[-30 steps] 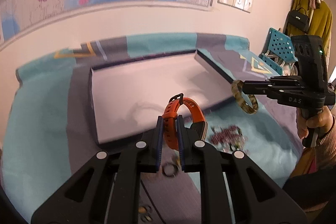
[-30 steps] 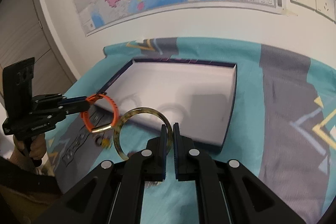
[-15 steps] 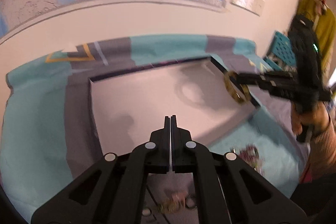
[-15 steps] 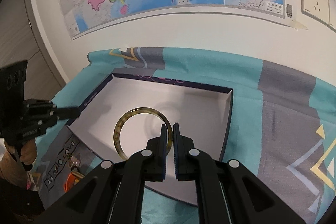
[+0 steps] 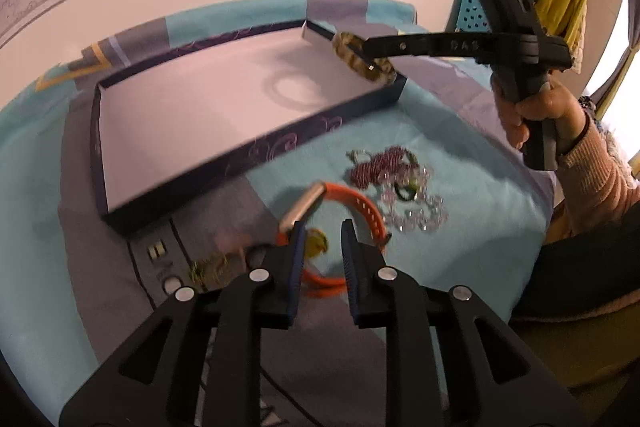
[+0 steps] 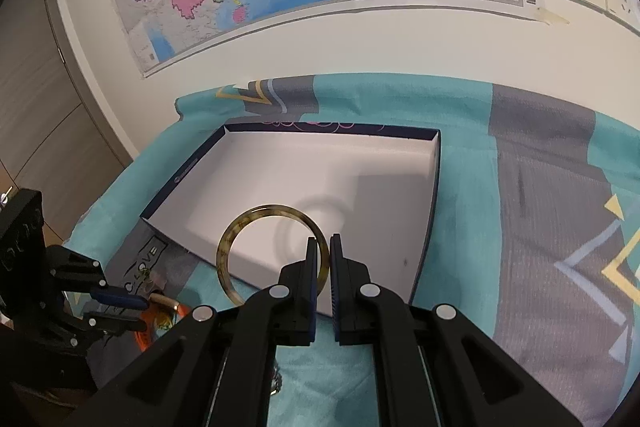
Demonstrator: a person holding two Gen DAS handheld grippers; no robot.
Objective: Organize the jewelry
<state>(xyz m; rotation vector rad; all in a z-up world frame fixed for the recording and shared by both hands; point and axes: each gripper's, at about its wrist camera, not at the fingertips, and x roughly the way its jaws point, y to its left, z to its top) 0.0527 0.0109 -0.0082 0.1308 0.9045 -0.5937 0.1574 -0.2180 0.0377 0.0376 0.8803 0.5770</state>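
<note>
Right wrist view, right tongs (image 6: 324,251) pinching bangle (image 6: 236,231) over box (image 6: 424,227), left tongs (image 5: 322,239) spread above orange watch (image 5: 360,205).

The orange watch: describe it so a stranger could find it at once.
Start at the shallow dark-edged box on the teal and grey cloth. On the cloth in front of its near wall lies a loose pile of jewelry; the orange watch lies there, just beyond the open left gripper. Its bright orange holed strap separates it from the purple beads and clear beads beside it.

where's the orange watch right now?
In the left wrist view, the orange watch lies on the teal cloth before the open left tongs, beside the bead pile, outside the box.
</note>
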